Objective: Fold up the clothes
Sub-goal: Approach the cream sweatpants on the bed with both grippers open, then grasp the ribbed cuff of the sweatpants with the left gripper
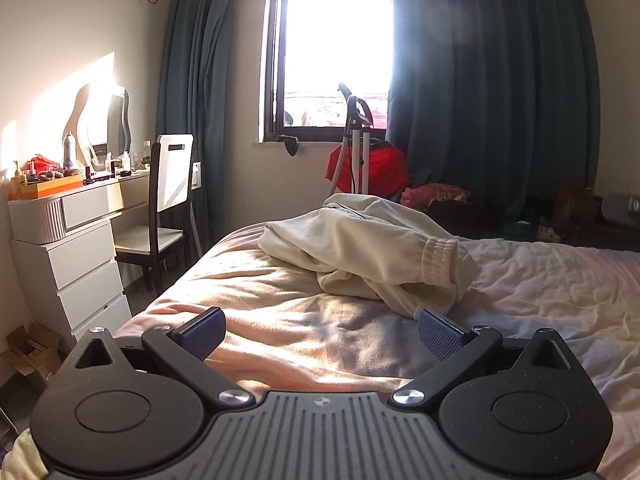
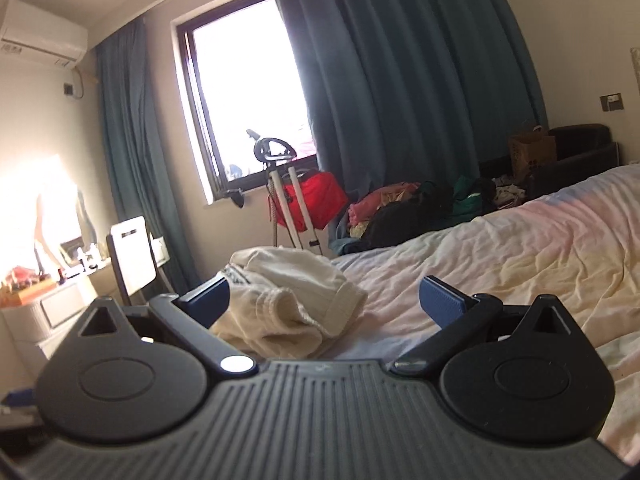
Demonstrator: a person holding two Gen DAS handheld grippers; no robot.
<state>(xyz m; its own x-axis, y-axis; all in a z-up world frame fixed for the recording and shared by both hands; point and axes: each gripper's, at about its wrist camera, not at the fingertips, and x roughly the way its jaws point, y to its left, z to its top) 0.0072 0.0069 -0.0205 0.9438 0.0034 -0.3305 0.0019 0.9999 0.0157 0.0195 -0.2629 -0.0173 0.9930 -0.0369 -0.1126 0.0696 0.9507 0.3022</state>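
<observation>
A crumpled cream garment [image 1: 372,248] with a ribbed cuff lies in a heap on the bed [image 1: 280,312]. My left gripper [image 1: 322,334] is open and empty, low over the sheet just short of the heap. In the right wrist view the same garment [image 2: 296,300] lies close ahead on the bed [image 2: 520,240]. My right gripper [image 2: 326,300] is open and empty, its left finger beside the heap, its right finger over bare sheet.
A white dresser [image 1: 68,248] with bottles and a mirror stands left of the bed, with a chair [image 1: 164,208] beside it. A garment steamer [image 1: 356,140] and a red bag [image 1: 376,168] stand under the window. A clothes pile [image 2: 420,208] lies beyond the bed.
</observation>
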